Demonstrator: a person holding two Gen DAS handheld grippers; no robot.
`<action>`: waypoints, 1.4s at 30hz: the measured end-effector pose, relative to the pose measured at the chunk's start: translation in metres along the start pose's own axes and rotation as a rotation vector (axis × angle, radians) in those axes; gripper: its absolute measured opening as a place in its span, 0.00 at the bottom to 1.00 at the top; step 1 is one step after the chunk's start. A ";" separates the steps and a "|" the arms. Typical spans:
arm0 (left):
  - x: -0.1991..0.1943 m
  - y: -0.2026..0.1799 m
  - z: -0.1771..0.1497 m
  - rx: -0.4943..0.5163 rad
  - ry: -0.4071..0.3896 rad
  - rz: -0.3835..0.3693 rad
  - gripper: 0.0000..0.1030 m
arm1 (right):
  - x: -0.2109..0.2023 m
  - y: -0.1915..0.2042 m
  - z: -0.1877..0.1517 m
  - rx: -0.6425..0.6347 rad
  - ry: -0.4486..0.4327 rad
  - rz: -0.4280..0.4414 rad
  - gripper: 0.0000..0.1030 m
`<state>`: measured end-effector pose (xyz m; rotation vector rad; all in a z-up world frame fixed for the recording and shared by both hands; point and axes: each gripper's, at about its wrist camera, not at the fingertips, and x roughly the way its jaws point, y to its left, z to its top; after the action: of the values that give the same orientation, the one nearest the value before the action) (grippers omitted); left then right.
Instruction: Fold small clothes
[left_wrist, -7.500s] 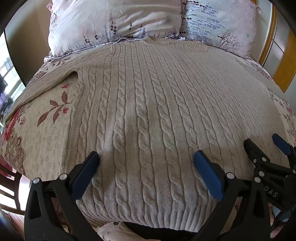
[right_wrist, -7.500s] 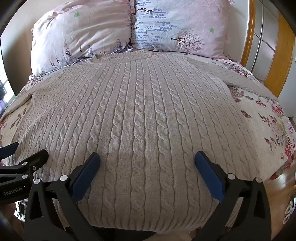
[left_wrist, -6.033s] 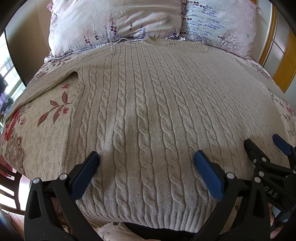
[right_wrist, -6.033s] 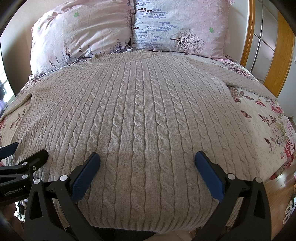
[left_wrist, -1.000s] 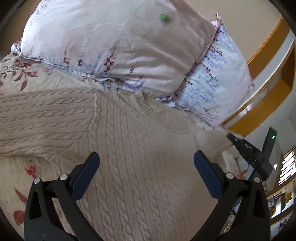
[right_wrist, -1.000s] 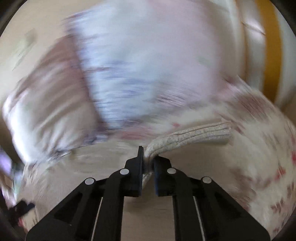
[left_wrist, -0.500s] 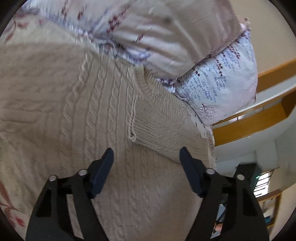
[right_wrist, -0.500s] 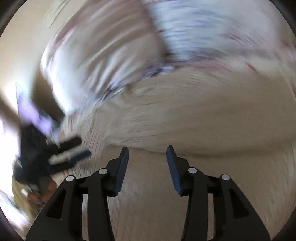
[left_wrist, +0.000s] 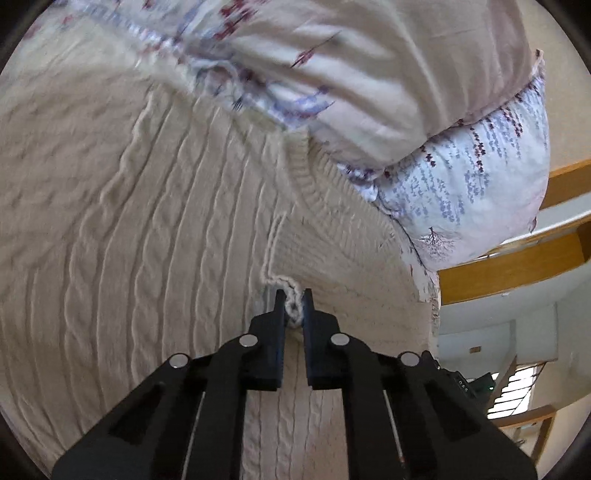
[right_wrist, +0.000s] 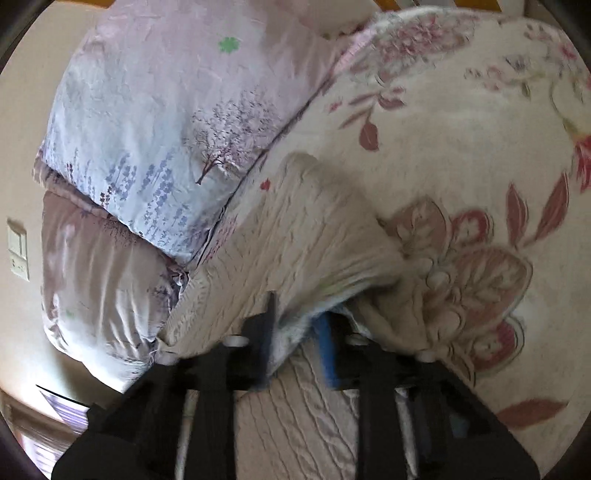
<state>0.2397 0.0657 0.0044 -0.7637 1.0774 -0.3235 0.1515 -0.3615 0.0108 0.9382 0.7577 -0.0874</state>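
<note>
A cream floral-printed bedspread is covering the bed, with two pale pink and lavender printed pillows lying at the far end, against a beige wall carrying a white switch plate; orange wooden trim is showing at the right. The beige cable-knit sweater is lying flat on the bedspread, its long axis running near to far, its ribbed collar pointing toward the pillows. The left gripper is pinching the ribbed cuff of a sleeve folded across the chest. The right gripper is straddling the folded sweater edge; blur is hiding whether it is gripping.
</note>
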 end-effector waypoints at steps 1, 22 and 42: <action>-0.005 -0.003 0.002 0.026 -0.018 0.000 0.07 | -0.004 0.005 -0.002 -0.029 -0.014 0.007 0.10; -0.087 0.035 -0.029 0.097 -0.093 0.037 0.52 | -0.031 0.002 -0.036 -0.152 -0.082 -0.181 0.50; -0.268 0.233 -0.032 -0.508 -0.548 0.197 0.34 | -0.012 0.045 -0.075 -0.372 0.050 -0.019 0.65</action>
<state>0.0603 0.3743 0.0129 -1.1060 0.7016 0.3326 0.1181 -0.2805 0.0227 0.5810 0.7966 0.0601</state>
